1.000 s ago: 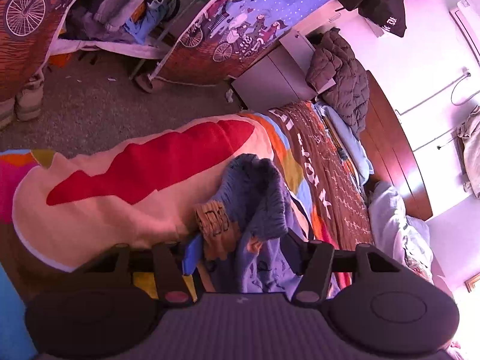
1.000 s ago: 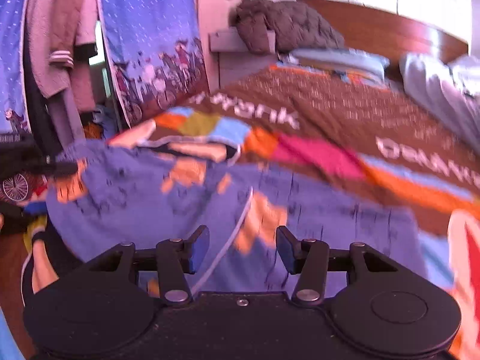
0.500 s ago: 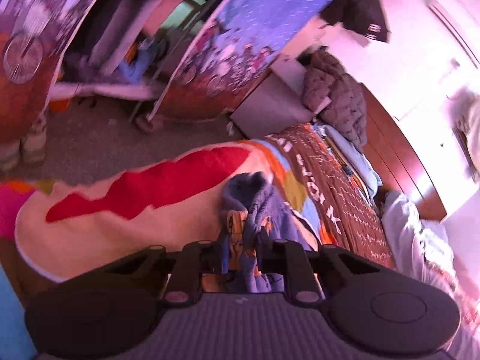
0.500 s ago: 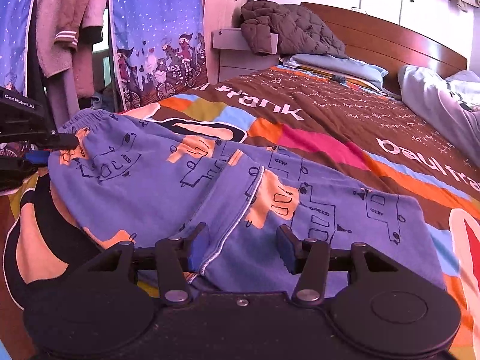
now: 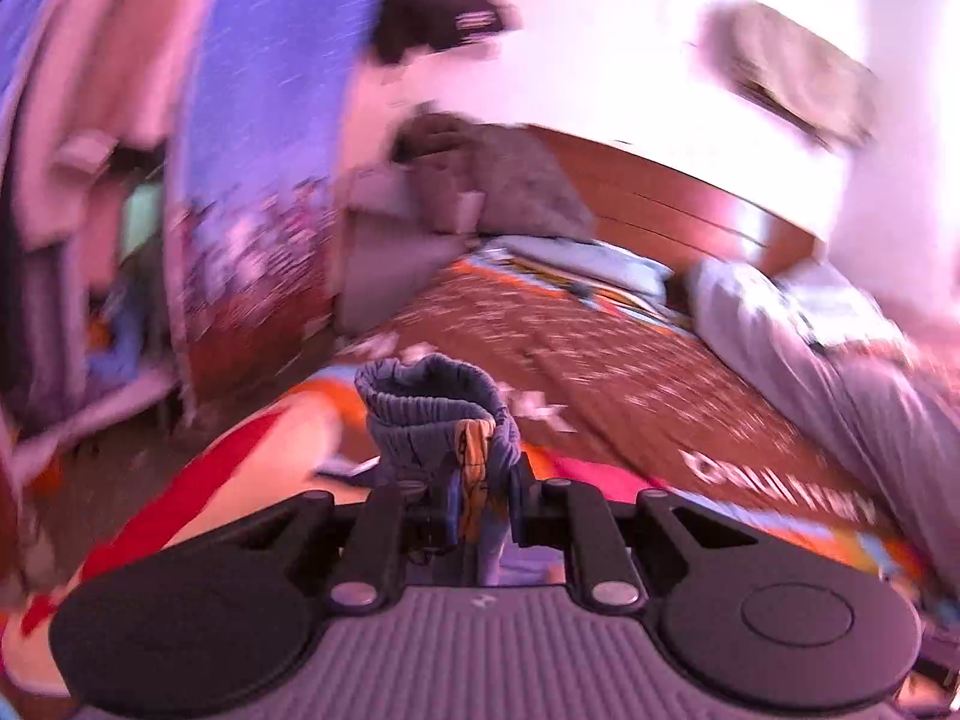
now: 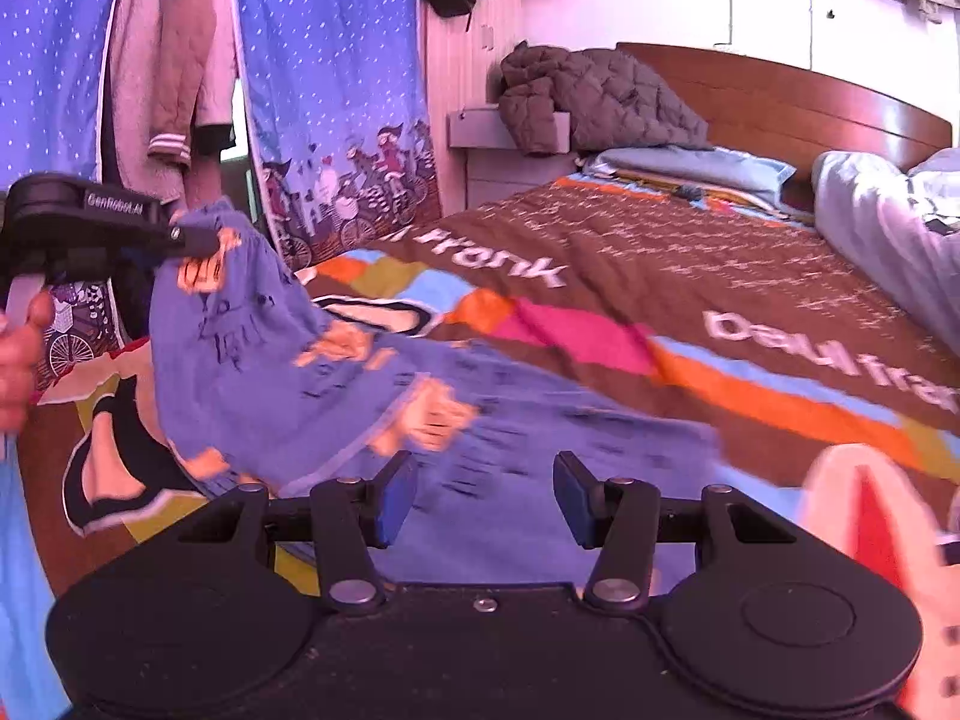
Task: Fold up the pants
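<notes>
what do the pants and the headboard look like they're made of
Pants: soft knit fabric, likely cotton, matte; they drape and bunch, with a gathered waistband in the left gripper. Headboard: wood or wood veneer, reddish-brown with a slight sheen and visible panel lines.

Both pictures have a pink and purple tint and are bright, like daytime. The left wrist picture is very smeared: the white wall (image 5: 600,42) and the brown patterned bedspread (image 5: 540,330) look streaky, and only the bunched blue cloth (image 5: 432,414) close up is sharp. The right wrist picture is clearer (the blue printed pants (image 6: 288,372) are a little fuzzy). Straight lines bend near the edges, and the corners are black.
</notes>
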`<state>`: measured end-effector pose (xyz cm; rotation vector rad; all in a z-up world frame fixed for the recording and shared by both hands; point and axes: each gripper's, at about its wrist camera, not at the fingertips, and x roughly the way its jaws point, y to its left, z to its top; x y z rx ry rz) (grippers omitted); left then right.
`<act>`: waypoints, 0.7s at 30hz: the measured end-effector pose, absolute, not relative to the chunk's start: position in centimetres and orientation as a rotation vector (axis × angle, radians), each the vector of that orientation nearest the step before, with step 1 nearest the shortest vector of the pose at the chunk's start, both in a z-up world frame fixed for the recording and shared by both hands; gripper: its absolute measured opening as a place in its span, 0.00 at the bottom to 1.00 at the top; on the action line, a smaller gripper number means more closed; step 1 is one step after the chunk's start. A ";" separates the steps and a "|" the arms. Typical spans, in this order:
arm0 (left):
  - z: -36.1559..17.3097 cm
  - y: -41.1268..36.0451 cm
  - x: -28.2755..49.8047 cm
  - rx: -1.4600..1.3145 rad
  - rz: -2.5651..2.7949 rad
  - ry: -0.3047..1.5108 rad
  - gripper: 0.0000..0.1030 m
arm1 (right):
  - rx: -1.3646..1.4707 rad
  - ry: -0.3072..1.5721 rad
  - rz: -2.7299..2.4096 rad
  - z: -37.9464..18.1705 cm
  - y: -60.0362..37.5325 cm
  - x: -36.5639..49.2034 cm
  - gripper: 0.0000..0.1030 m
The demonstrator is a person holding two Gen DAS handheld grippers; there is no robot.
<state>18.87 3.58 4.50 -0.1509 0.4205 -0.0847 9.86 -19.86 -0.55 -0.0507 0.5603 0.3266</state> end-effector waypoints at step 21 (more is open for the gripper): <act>-6.2 -24.1 16.3 0.478 -0.465 0.671 0.26 | 0.164 0.569 0.124 -2.9 -37.4 8.3 0.64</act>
